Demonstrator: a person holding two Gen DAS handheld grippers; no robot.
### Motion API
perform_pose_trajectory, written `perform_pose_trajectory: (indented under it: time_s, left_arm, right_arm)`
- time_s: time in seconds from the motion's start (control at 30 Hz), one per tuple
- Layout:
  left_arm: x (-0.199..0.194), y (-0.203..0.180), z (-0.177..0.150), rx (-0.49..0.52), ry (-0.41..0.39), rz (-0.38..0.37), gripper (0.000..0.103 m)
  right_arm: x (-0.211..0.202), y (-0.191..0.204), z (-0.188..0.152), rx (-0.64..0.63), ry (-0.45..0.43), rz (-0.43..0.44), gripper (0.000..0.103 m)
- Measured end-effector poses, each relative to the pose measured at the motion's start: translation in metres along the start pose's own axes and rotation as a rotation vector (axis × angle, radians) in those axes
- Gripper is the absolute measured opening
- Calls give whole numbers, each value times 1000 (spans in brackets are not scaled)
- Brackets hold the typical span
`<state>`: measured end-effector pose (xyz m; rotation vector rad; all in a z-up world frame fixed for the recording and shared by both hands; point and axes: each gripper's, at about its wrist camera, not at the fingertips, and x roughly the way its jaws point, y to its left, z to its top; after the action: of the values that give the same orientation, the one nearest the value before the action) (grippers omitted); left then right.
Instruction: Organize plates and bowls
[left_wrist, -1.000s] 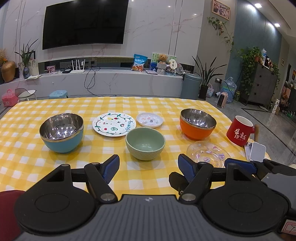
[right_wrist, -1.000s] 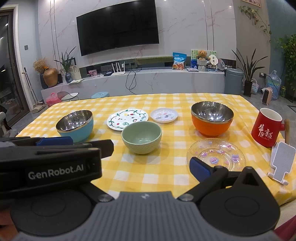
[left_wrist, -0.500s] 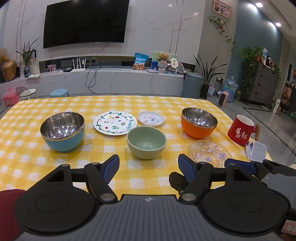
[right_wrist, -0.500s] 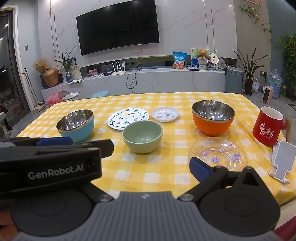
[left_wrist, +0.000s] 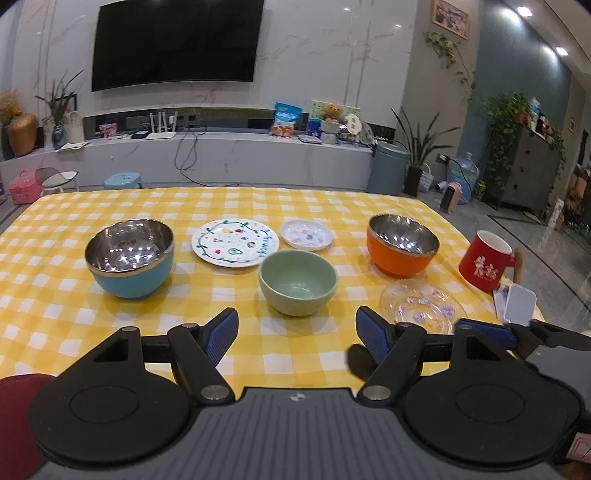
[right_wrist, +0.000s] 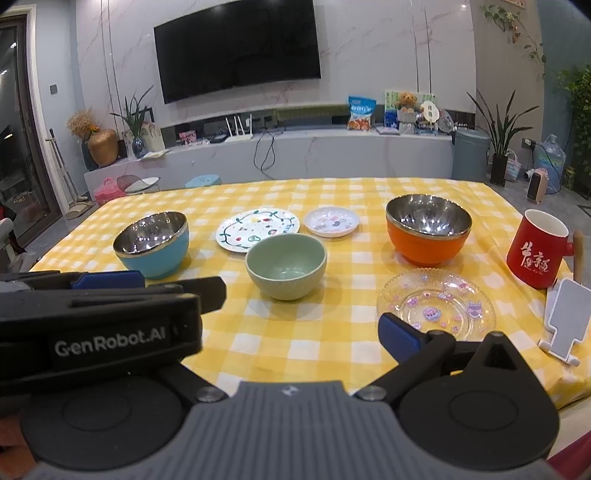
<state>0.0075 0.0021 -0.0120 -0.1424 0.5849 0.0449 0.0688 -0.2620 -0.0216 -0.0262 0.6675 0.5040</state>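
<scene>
On the yellow-checked tabletop (left_wrist: 55, 302) nothing is stacked yet; both the left gripper (left_wrist: 295, 332) and right gripper (right_wrist: 306, 325) hover spread, empty. Likely next: grasping the pale green ceramic bowl (left_wrist: 297, 282).

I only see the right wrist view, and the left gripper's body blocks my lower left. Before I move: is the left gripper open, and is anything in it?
Observer: The left gripper is open, with nothing between its fingers.
Operator: What lies straight ahead of it?
Observer: The green bowl stands on the table just beyond the gap, roughly centred on it and clear of both fingers.
Operator: Anything off to the right that I miss?
Observer: A dark cabinet topped with plants stands by the right wall.
</scene>
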Motion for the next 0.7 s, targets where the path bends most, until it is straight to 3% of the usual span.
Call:
perform_pose_trajectory:
  time_s: [0.17, 0.4, 0.7]
  left_arm:
    - [-6, 18, 9, -71, -24, 33, 85]
    - [-26, 53, 34, -172, -83, 91, 85]
    - [-45, 103, 105, -261, -160, 236, 86]
  right_arm:
    - [-6, -2, 12, 1, -22, -18, 99]
    - [-11, 8, 40, 37, -55, 47, 99]
    - [7, 31, 94, 44, -68, 137, 99]
